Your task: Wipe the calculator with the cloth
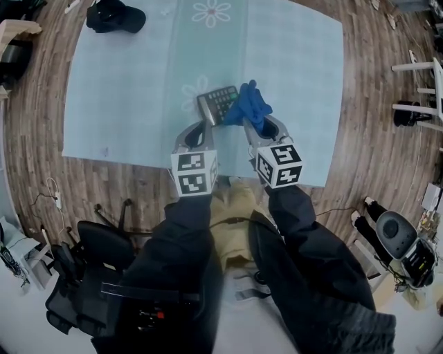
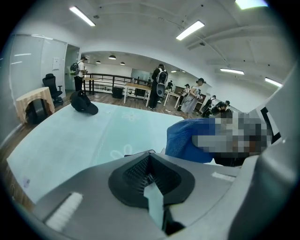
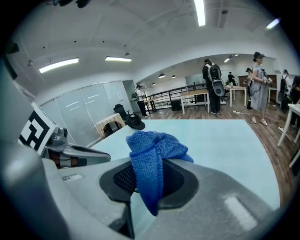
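Note:
A dark grey calculator [image 1: 218,103] is held tilted above the light blue tablecloth [image 1: 124,90] near the table's middle. My left gripper [image 1: 205,125] is shut on its near edge. In the left gripper view the jaws [image 2: 150,161] are closed, and only a thin dark edge of the calculator shows above them. A blue cloth [image 1: 248,105] is bunched against the calculator's right side, with my right gripper [image 1: 250,126] shut on it. In the right gripper view the cloth [image 3: 151,152] hangs from the closed jaws, and the left gripper [image 3: 70,153] shows at the left.
A black cap [image 1: 115,15] lies at the table's far left corner. The blue cloth [image 2: 185,138] fills the right of the left gripper view. A black office chair [image 1: 104,256] stands at my near left and white chairs [image 1: 422,69] at the right. Several people stand in the background.

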### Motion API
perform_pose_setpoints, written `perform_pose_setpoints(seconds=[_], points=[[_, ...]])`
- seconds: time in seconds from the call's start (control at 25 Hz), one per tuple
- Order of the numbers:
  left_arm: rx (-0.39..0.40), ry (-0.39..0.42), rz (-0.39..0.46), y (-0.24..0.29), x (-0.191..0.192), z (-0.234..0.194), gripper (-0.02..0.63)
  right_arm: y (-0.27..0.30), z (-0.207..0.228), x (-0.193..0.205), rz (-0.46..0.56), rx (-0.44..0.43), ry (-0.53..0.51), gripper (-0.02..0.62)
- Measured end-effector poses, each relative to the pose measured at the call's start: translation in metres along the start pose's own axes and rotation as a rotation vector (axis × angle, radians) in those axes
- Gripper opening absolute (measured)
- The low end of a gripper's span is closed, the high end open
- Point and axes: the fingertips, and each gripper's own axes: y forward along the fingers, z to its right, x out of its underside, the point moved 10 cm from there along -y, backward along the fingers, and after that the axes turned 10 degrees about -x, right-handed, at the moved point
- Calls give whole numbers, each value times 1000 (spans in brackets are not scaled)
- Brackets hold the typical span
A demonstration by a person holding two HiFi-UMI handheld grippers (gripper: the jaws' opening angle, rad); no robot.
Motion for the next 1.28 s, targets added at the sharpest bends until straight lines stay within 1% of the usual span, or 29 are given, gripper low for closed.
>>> perform_pose_setpoints(seconds=[0.32, 0.48, 0.6, 0.68, 0.8, 1.0, 1.12, 1.28], points=[[-27, -14, -40, 17, 4, -8, 0, 27, 32, -6, -63, 43, -102, 91], [-28, -17, -48, 22, 4, -9, 0, 45, 45, -11, -87, 94, -183, 91], [-29, -22, -63, 24, 7, -9, 0, 66, 47, -6, -144, 101, -246, 91], [-30, -25, -73, 24, 10, -9, 0, 81, 46, 2, -194, 81, -281, 91], [-36, -29, -79, 22, 15, -13, 0, 101, 38, 17, -260, 27, -316, 91], [-61, -43, -86, 18, 26, -24, 0, 120, 13, 48, -364, -112, -328, 90], [-73, -53, -83, 13, 29, -31, 0, 119, -3, 59, -383, -169, -336, 89], [-79, -63, -68, 8, 27, -34, 0, 112, -21, 64, -377, -235, -342, 89]])
